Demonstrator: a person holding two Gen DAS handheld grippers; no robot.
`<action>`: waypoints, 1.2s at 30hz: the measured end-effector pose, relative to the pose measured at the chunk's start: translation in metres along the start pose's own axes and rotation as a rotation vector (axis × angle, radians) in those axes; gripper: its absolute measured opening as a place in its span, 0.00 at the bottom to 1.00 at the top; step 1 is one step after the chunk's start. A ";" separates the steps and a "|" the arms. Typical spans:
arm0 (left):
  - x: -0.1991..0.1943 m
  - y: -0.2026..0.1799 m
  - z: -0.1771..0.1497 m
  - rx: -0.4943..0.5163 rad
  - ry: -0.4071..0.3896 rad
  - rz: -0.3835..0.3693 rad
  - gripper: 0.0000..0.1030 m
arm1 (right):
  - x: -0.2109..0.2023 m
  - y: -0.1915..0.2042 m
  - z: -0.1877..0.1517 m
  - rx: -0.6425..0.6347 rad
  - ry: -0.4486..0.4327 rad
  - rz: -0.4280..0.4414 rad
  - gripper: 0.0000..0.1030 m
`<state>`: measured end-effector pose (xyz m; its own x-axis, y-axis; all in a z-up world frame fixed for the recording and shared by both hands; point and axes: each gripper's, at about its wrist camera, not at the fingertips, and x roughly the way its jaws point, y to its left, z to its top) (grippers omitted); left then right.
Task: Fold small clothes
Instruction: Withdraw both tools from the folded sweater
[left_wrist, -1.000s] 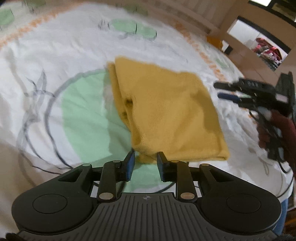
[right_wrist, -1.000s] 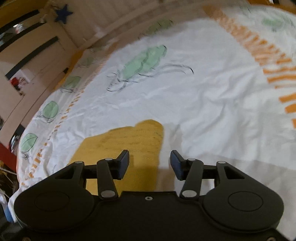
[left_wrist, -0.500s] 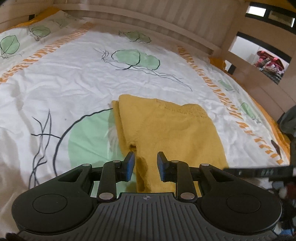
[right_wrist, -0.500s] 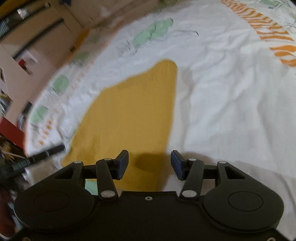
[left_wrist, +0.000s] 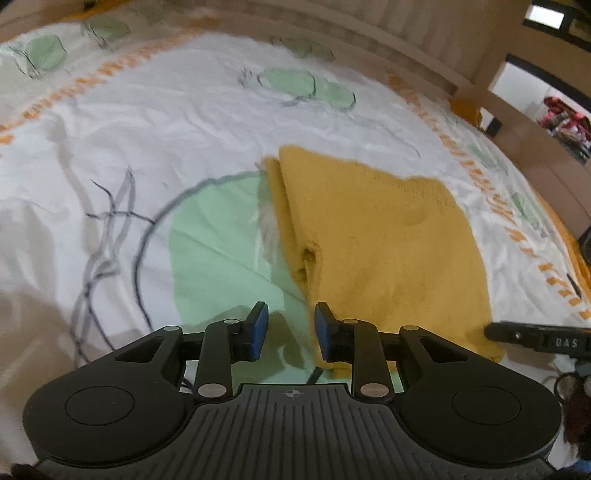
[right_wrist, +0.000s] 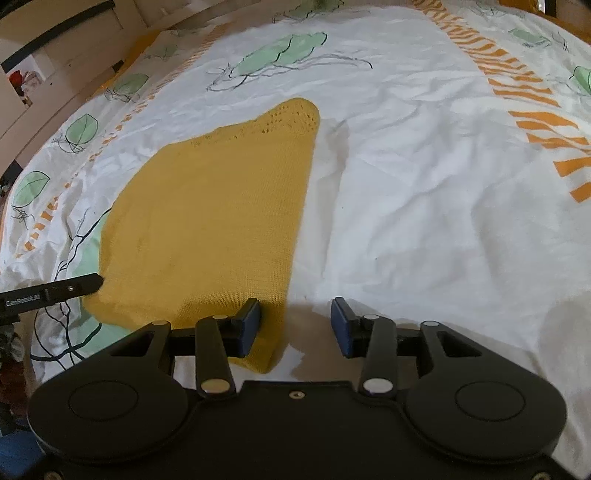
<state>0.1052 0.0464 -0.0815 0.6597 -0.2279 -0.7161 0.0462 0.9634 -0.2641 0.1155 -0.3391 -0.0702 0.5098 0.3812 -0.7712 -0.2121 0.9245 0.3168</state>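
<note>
Left gripper (left_wrist: 288, 330): jaws parted by a narrow gap, nothing pinched; blue pads (left_wrist: 258, 326) clear of the fabric. Positioned over the near left corner of the folded yellow knit garment (left_wrist: 376, 251), right pad just beside the garment's near edge, left pad above the green leaf print (left_wrist: 218, 251). Whether the right pad touches the fabric: cannot tell.

Right gripper (right_wrist: 295, 326): jaws spread wider than the left pair, nothing between them. Left pad above the garment's near right corner, right pad above bare sheet. Gap between the pads showing shadowed white cloth and the garment's edge.

Yellow knit garment (right_wrist: 210, 221): lying flat on the bedsheet (right_wrist: 424, 184), folded into a rough rectangle, layered fold edges visible along its left side in the left wrist view, openwork band at the far end. Partly overlapping the green leaf print.

Bedsheet: white, wrinkled, printed with green leaves, dark line stems and orange dashed bands (right_wrist: 532, 122).

Each gripper's black finger visible at the edge of the other's view, close to the garment's near corners.

Beyond the bed: wooden frame (left_wrist: 424, 33) and a doorway (left_wrist: 546, 107).
</note>
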 end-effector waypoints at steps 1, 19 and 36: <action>-0.007 -0.001 0.001 0.009 -0.032 0.009 0.26 | -0.005 0.002 0.000 -0.007 -0.015 -0.005 0.54; 0.048 -0.043 0.054 0.064 -0.128 0.039 0.42 | 0.026 0.058 0.071 -0.227 -0.336 0.080 0.80; 0.026 -0.037 0.038 0.097 -0.118 0.101 0.74 | 0.011 0.013 0.053 -0.032 -0.339 0.009 0.96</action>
<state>0.1490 0.0104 -0.0660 0.7476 -0.1163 -0.6538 0.0431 0.9910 -0.1271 0.1630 -0.3225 -0.0452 0.7547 0.3734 -0.5394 -0.2415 0.9226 0.3008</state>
